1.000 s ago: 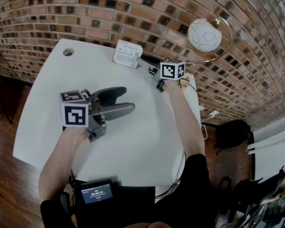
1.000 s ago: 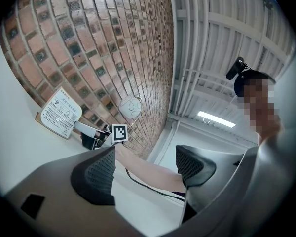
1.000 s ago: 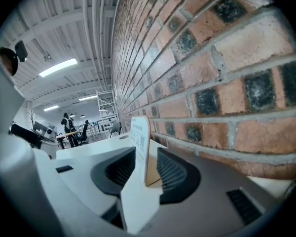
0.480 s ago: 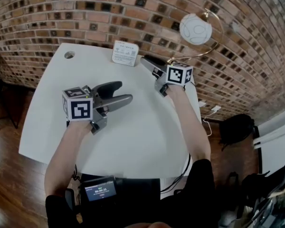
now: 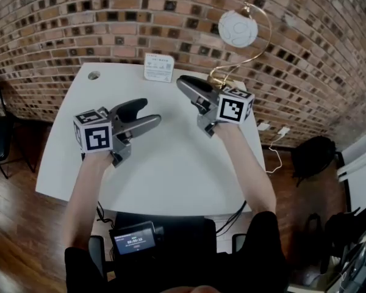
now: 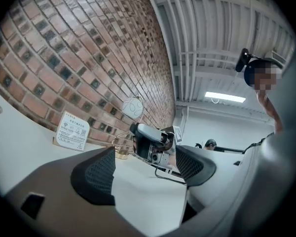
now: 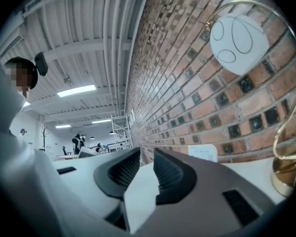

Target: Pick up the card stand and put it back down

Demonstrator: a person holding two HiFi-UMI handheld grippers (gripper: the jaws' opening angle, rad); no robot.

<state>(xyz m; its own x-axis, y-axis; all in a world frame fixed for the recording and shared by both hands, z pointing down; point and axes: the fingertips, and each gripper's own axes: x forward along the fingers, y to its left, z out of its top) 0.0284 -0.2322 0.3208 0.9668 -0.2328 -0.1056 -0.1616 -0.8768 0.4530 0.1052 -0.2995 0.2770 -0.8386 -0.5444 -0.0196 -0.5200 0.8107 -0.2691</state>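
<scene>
small white printed card stand (image 5: 158, 68) is sitting at round-cornered white table's (image 5: 171, 176) far edge, beyond both grippers, untouched | left gripper (image 5: 150, 111) is gaping wide, empty | right gripper (image 5: 182, 83) has just been closing its jaws, is holding nothing, narrow gap

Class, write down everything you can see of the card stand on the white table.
The card stand is a small white card with rounded corners, printed with a wifi symbol and text too fine to read. It is set in a low tan base. It stands upright or nearly so at the far edge of the white table, close to the brick wall. In the head view it is left of the lamp. Only the table touches it.
</scene>
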